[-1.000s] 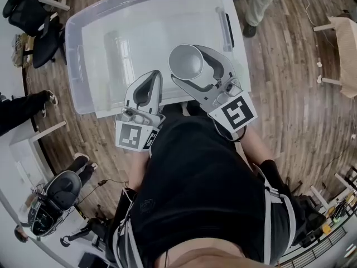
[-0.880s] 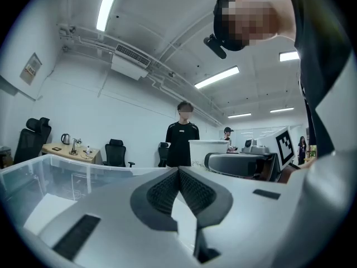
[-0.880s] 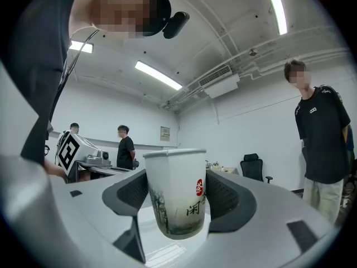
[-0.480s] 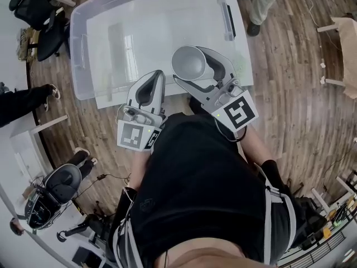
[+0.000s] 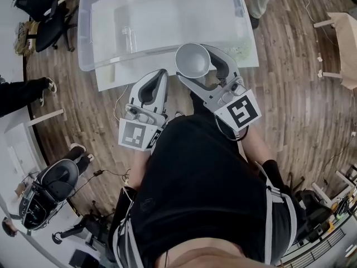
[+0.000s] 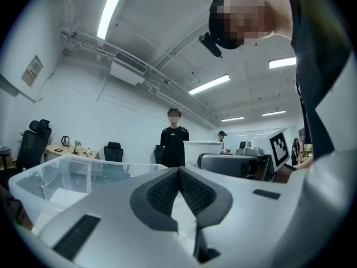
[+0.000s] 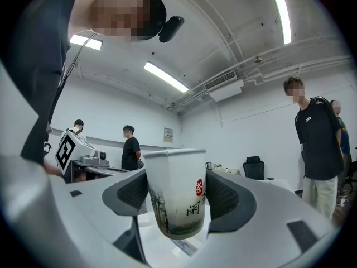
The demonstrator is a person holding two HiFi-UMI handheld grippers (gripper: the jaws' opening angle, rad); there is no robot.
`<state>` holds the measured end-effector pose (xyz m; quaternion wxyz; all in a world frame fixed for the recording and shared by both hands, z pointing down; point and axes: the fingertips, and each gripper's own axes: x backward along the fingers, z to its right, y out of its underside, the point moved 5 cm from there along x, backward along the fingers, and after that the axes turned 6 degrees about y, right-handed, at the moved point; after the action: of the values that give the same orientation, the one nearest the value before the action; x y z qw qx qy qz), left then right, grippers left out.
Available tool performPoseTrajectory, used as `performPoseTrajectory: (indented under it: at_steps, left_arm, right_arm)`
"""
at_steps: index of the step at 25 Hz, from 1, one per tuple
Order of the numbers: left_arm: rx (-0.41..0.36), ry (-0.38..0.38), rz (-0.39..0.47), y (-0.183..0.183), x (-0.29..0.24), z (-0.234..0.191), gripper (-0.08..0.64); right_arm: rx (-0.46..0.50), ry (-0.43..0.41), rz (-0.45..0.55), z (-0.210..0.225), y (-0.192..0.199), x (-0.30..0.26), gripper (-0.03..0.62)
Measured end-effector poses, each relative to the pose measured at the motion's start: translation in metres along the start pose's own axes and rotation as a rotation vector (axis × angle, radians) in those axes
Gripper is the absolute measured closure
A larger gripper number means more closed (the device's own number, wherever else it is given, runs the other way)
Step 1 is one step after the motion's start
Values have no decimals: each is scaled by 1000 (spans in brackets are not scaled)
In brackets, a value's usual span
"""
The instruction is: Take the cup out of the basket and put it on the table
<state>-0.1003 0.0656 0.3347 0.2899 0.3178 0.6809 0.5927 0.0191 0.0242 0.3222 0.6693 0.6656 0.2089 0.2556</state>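
Cup (image 5: 192, 59) is out of the basket (image 5: 82, 33), upright, pinched between the right gripper (image 7: 176, 193) fingers. It is held aloft by the table (image 5: 109, 78) front edge, possibly just off it. Left gripper (image 6: 178, 175) fingers pressed together, empty. Remaining: set cup down, release.

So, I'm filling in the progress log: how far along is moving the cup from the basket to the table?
Done: the cup looks lifted clear of the clear basket. In hand: the right hand-held gripper clamps it upright, in the air by the table's near edge; the left hand-held gripper is shut, empty. Left: set it on the table and release.
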Motion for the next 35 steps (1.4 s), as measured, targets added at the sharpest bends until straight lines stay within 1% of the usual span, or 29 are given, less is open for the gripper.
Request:
performPoseTrajectory:
  at_steps: [4,9,11,14,19,23,29,35]
  left_arm:
    - [12,12,11,6,51,19,541]
    - [30,33,5,11,104,42,541]
    - [41,45,3,11,121,48,541]
    - [31,67,6,9,137,57,541]
    - [18,74,22,6,144,64,541]
    - [28,57,17,8,146,70,541]
    - [27,63,26,0,126,98,541]
    - [18,64,30,-2,115,120,541]
  right_arm:
    - [10,5,-9,-56,0,19,275]
    - [4,30,-2,-112,-3,44,275]
    - [8,39,-11,-129,-4,50,275]
    - [13,56,-15,-146,-7,62,275]
    - [17,65,5,-154,-13,73,273]
    - [-1,52,22,-155,-12,80,275]
    - [9,38,16,-138,-25,107,275]
    - [4,34,8,-129,-26,129,275]
